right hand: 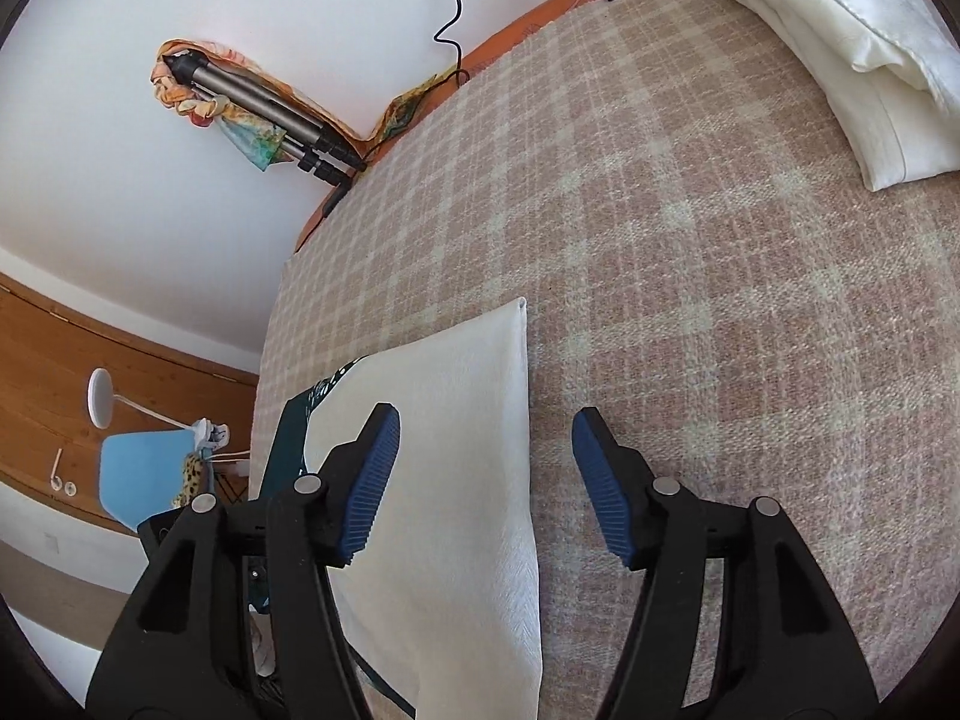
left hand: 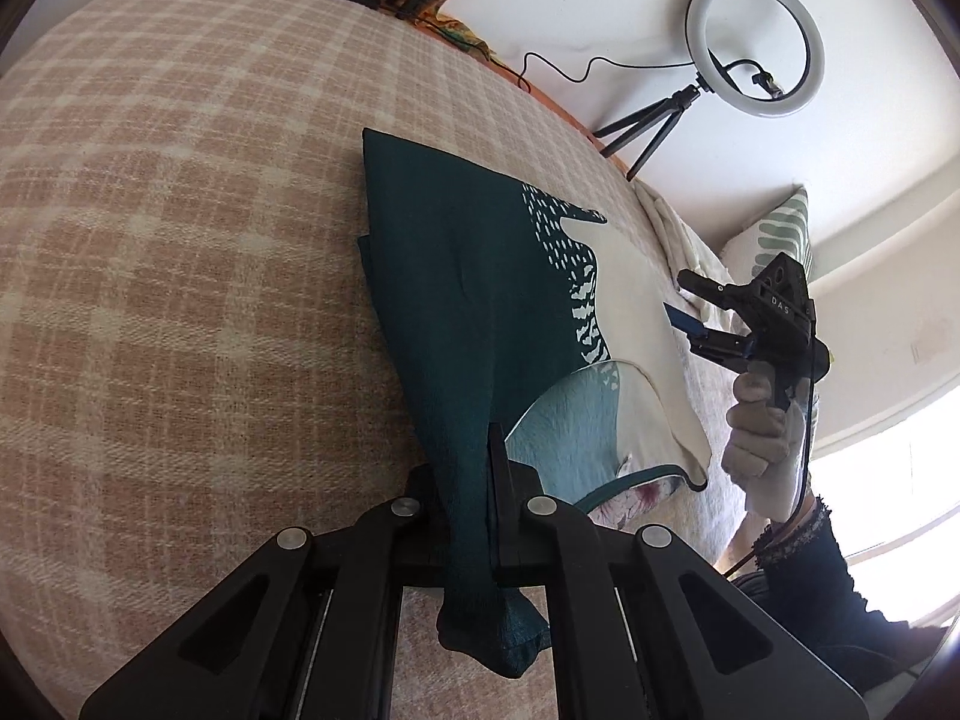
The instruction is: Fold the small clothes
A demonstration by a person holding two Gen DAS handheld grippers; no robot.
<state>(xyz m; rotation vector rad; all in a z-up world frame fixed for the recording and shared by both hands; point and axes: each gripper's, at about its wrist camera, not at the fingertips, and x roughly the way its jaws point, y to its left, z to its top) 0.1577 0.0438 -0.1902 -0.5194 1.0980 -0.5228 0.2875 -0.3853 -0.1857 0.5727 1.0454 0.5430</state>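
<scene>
One view alone shows left gripper (left hand: 474,516) pinching, seemingly, the garment (left hand: 468,300).

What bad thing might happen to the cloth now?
1. The left tongs pinch only one bunched teal corner of the cloth, so it might slip out.
2. The right tongs are open and hold nothing, so the white part may drag or crumple on the checked blanket.
</scene>
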